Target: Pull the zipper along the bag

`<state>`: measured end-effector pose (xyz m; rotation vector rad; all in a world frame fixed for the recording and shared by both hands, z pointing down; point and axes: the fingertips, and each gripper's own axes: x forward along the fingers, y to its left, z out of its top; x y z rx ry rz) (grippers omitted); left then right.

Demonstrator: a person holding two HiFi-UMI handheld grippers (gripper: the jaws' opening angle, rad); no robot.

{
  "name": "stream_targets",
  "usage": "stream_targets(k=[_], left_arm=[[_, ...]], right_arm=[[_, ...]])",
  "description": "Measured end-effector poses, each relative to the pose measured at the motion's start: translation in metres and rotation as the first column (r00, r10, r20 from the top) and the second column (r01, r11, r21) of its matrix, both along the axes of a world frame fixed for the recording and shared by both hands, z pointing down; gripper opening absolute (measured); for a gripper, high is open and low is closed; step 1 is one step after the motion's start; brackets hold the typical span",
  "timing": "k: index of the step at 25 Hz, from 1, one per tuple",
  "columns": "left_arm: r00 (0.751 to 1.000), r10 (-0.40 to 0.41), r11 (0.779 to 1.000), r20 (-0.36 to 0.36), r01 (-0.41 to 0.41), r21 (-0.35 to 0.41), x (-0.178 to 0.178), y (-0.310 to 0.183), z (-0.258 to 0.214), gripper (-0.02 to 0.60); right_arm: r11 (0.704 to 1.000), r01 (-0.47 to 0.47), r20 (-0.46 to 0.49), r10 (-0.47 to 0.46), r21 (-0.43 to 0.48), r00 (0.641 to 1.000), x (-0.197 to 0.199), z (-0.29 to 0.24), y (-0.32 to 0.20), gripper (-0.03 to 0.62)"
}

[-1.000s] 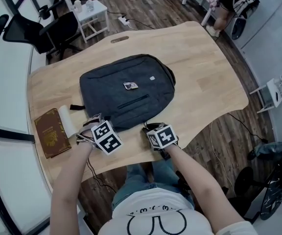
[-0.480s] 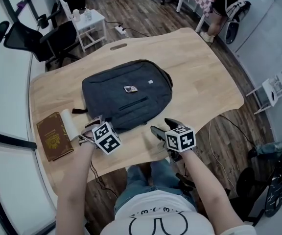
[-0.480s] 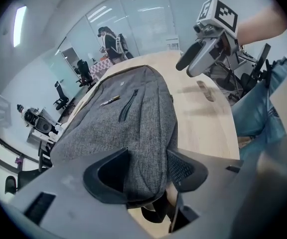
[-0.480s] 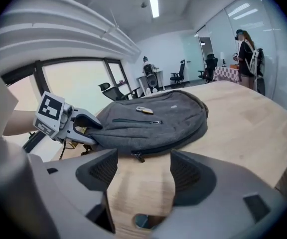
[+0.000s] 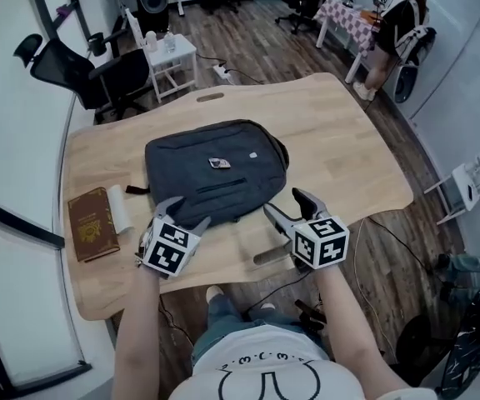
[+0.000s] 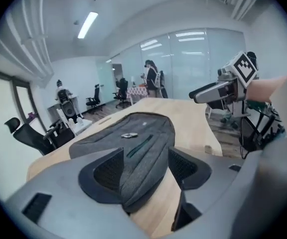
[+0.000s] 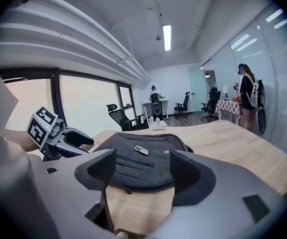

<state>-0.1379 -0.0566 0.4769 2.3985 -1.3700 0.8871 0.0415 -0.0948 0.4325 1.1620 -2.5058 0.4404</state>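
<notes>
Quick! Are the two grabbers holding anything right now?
Left gripper: jaws open, just been opening, nothing between them.
Right gripper: jaws open, just been opening, nothing between them.

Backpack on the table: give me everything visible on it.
The backpack is dark grey, woven-looking fabric. It lies flat, front up, on the wooden table. Its front shows a slanted pocket zipper, which looks closed, a small metallic badge and a pale label. A strap pokes out at one side. Nothing else seems to touch it.
</notes>
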Motion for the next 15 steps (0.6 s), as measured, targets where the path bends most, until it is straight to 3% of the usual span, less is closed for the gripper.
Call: stream_targets(k=[2, 4, 5, 6, 7, 11, 15], left_arm=[[0.997, -0.073, 0.994, -0.024, 0.075, 0.082, 0.006, 0.005, -0.021, 0.274], [0.986, -0.162, 0.972, -0.039, 0.166, 0.165, 0.007, 0.012, -0.042, 0.214], [0.976, -0.211, 0.954, -0.051, 0.217, 0.209, 0.006, 0.017, -0.055, 0.147], [0.964, -0.257, 0.930, -0.070, 0.266, 0.254, 0.006, 0.021, -0.068, 0.049], [0.951, -0.293, 0.904, -0.099, 0.310, 0.293, 0.006, 0.026, -0.082, 0.026], [0.896, -0.376, 0.805, -0.237, 0.442, 0.395, 0.016, 0.053, -0.128, 0.016], [0.843, -0.427, 0.728, -0.327, 0.535, 0.429, 0.021, 0.084, -0.153, 0.015]], right_arm=[[0.995, 0.028, -0.021, -0.027, 0.090, 0.999, 0.009, -0.025, 0.002, 0.367], [0.985, 0.042, -0.021, -0.039, 0.170, 0.999, 0.019, -0.049, 0.006, 0.307], [0.978, 0.037, -0.011, -0.036, 0.205, 0.999, 0.025, -0.061, 0.009, 0.235], [0.972, 0.030, 0.002, -0.031, 0.233, 1.000, 0.031, -0.072, 0.012, 0.103], [0.967, 0.027, 0.015, -0.032, 0.253, 0.999, 0.037, -0.082, 0.014, 0.052], [0.943, 0.054, 0.045, -0.073, 0.330, 0.996, 0.053, -0.116, 0.030, 0.052], [0.907, 0.100, 0.034, -0.125, 0.410, 0.992, 0.059, -0.142, 0.055, 0.052]])
